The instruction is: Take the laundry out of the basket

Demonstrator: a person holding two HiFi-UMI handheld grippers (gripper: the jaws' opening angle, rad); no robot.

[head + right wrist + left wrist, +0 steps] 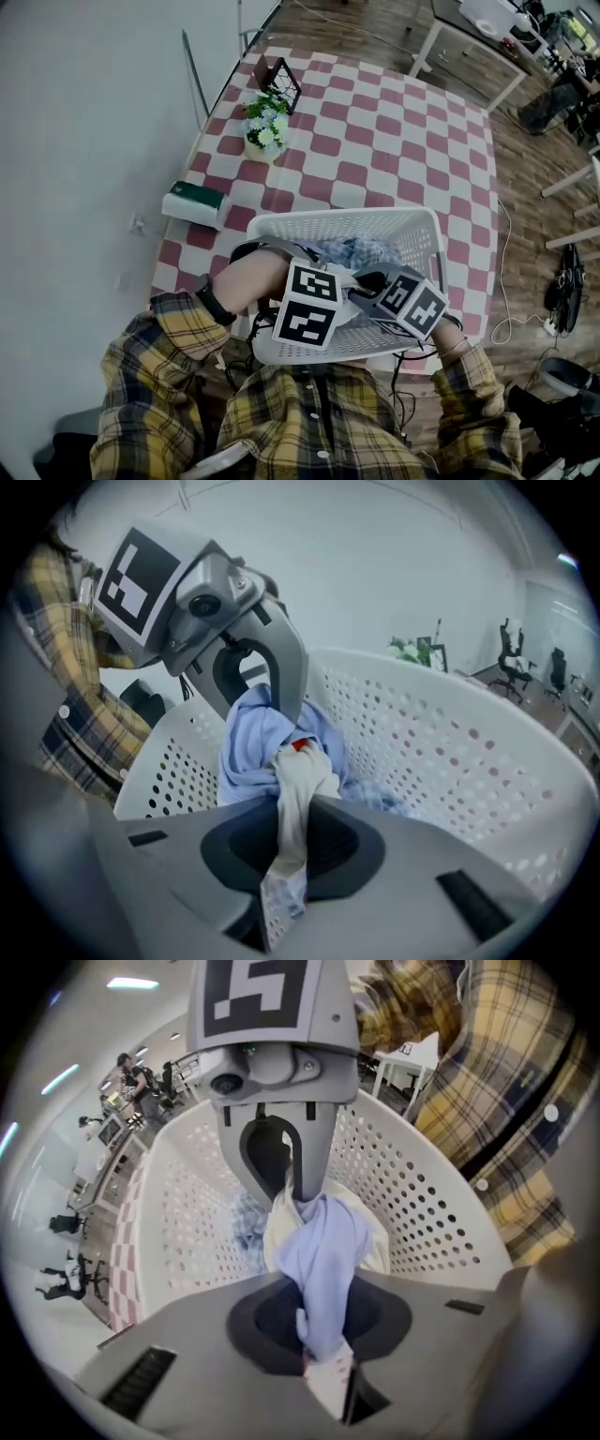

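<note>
A white perforated laundry basket (281, 225) stands at the near edge of the red-and-white checked table (375, 131). Both grippers reach into it from the near side, marker cubes side by side. My left gripper (325, 1372) is shut on a light blue garment (323, 1251) that bunches up from its jaws. My right gripper (281, 902) is shut on a white cloth (298, 789) that lies against the same blue garment (248, 742). The two grippers face each other closely across the bundle. A blue patterned piece (366, 251) lies deeper in the basket.
A pot of white flowers (265, 131) and a black wire stand (281, 82) sit at the table's far left. A green-and-white box (197, 203) lies at the left edge beside the wall. Cables (525, 323) trail on the wooden floor at right.
</note>
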